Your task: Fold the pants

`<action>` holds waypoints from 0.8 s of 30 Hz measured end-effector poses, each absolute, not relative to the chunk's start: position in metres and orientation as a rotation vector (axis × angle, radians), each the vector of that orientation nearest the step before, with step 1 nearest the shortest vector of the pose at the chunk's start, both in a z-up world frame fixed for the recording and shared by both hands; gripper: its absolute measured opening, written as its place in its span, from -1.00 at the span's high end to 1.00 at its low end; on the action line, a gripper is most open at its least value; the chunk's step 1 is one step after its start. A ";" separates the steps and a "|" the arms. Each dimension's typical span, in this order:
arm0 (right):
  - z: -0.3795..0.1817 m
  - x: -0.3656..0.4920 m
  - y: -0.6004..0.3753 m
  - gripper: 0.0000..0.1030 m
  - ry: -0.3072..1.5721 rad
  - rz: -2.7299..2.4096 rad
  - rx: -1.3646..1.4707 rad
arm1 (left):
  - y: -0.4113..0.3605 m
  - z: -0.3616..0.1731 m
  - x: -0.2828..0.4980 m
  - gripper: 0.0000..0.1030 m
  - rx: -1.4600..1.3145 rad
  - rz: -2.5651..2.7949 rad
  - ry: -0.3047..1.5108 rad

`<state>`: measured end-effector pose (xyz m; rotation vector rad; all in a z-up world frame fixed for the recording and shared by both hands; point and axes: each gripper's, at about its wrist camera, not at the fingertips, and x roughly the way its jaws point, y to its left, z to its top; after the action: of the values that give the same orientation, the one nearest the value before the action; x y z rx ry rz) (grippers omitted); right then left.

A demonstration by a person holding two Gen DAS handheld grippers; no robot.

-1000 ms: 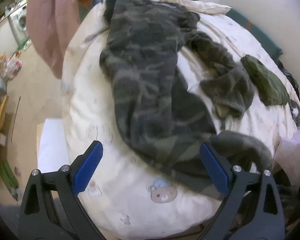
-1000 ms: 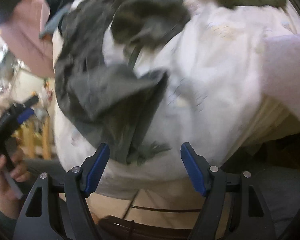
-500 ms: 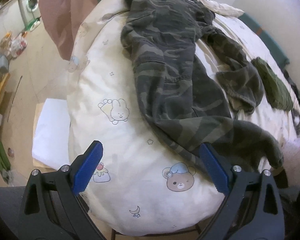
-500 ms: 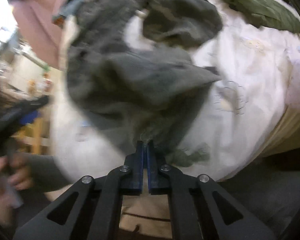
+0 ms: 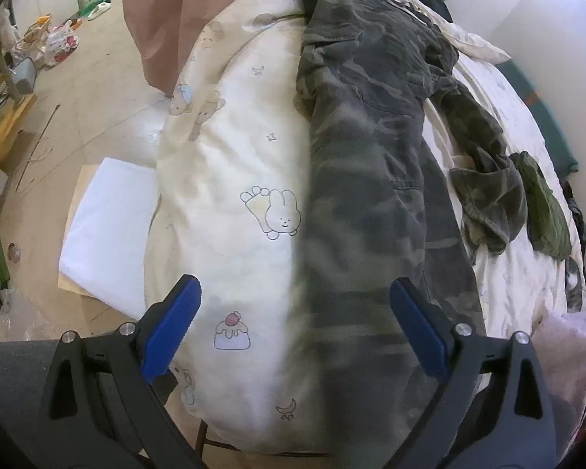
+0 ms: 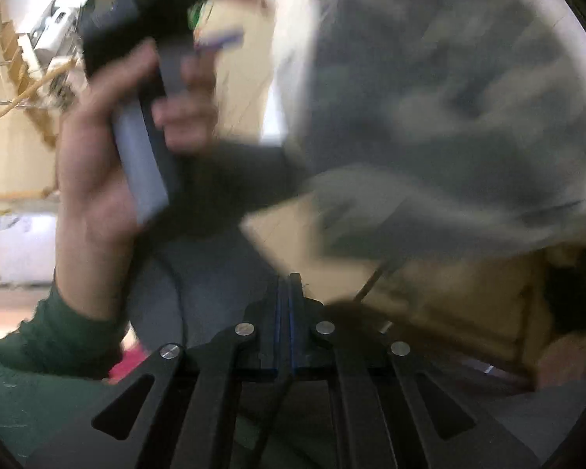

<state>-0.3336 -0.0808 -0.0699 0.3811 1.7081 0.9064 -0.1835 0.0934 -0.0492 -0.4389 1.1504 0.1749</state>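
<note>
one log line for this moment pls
left gripper: open over pants on bed | right gripper: jaws nearly together, opening, pants between them unclear | pants: unfolded

The pants [image 5: 367, 179] are camouflage, in dark green, grey and olive patches, and lie lengthways on a cream quilt [image 5: 230, 164] printed with small cartoon animals. One leg runs fairly straight from the waist at the far end down to the near edge of the bed, its near part blurred. The other leg bends off to the right and ends in a crumpled heap; in the right wrist view the cloth is only a grey-green smear.
</note>
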 end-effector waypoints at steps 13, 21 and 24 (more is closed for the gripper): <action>-0.028 -0.242 -0.178 0.08 1.364 0.585 0.194 | 0.081 -0.093 -0.200 -0.36 -0.478 0.126 1.319; -0.100 -0.187 -0.239 0.03 1.456 0.328 0.404 | 0.021 -0.108 -0.238 -0.24 -0.304 0.099 1.354; -0.109 -0.188 -0.229 -0.16 1.489 0.390 0.383 | 0.020 -0.109 -0.243 0.08 -0.306 0.099 1.337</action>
<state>-0.1884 -0.2286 -0.1090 0.3828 1.4886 0.3901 -0.2431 0.0202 -0.1089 -0.3063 1.3372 0.0993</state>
